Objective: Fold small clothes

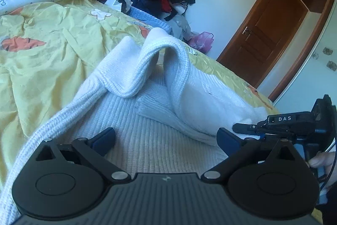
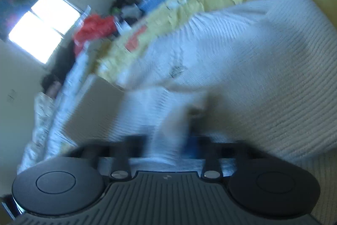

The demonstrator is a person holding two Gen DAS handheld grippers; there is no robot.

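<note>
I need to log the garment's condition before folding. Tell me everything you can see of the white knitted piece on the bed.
The white knit garment looks like ribbed, soft wool or cotton with a thicker corded hem. It lies on the yellow printed bedsheet, rumpled, one edge curled up into a standing loop. The left gripper hovers over it, jaws spread, holding nothing. The right gripper appears shut on a bunched fold, though that view is blurred. A small label shows in the right wrist view.
</note>
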